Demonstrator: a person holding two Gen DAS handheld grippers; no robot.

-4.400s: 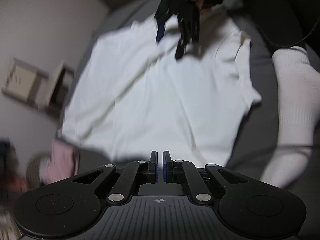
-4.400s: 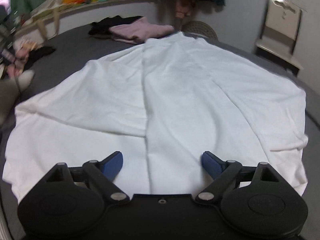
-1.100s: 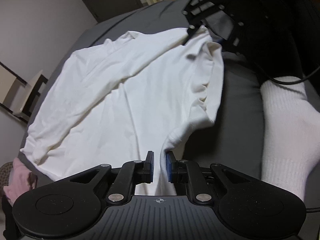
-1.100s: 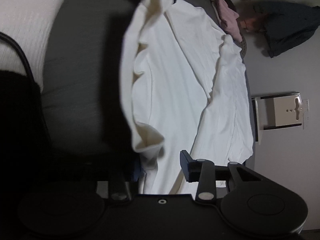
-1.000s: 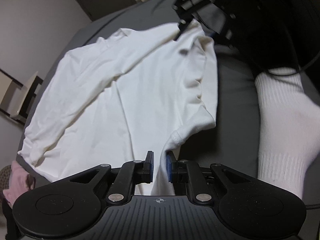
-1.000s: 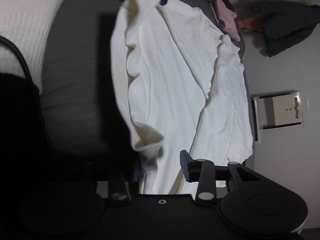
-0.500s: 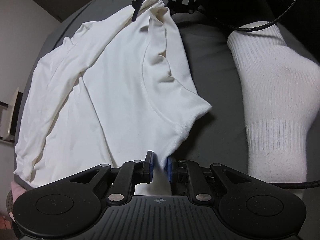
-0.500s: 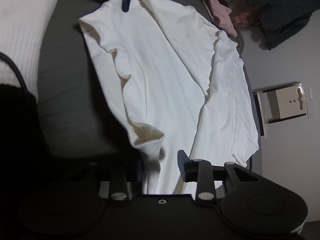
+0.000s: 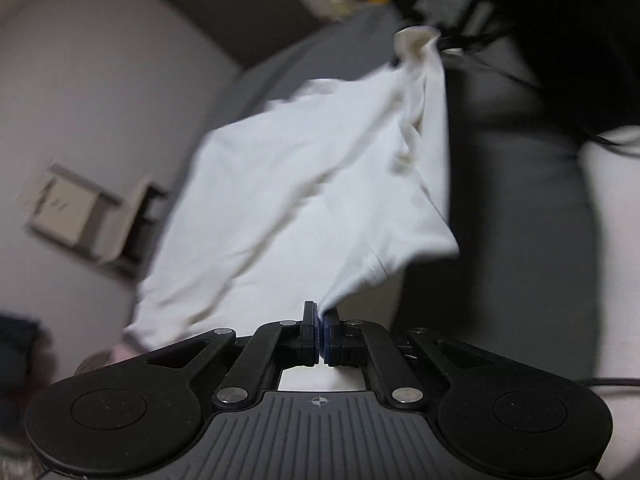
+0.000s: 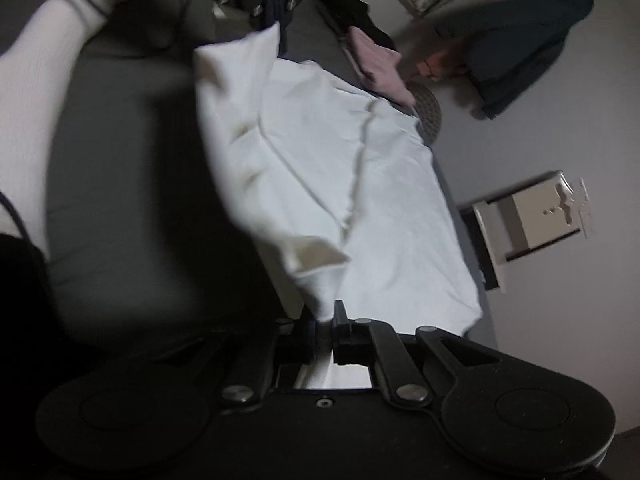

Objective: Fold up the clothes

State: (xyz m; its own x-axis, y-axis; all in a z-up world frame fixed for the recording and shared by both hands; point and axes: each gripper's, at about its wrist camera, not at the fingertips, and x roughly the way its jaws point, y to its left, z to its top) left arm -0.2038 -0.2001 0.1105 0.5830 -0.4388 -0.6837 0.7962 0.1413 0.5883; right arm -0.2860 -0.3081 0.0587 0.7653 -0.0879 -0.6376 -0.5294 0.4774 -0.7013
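**White cotton shirt, lifted by one edge**

White shirt [image 9: 304, 184] spread along the grey bed [image 9: 512, 184]; near edge raised off it, far edge toward the wall side; left gripper [image 9: 321, 334] pinching one end of that edge, right gripper [image 10: 325, 330] pinching the other; cloth looks light, limp, sagging between holds, so seams and hems seem best; right view alone shows a pink garment [image 10: 378, 66] at the bed's far end.

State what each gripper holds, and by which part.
Left gripper pinches the white shirt at an edge by a sleeve; right gripper pinches another edge by the other sleeve.
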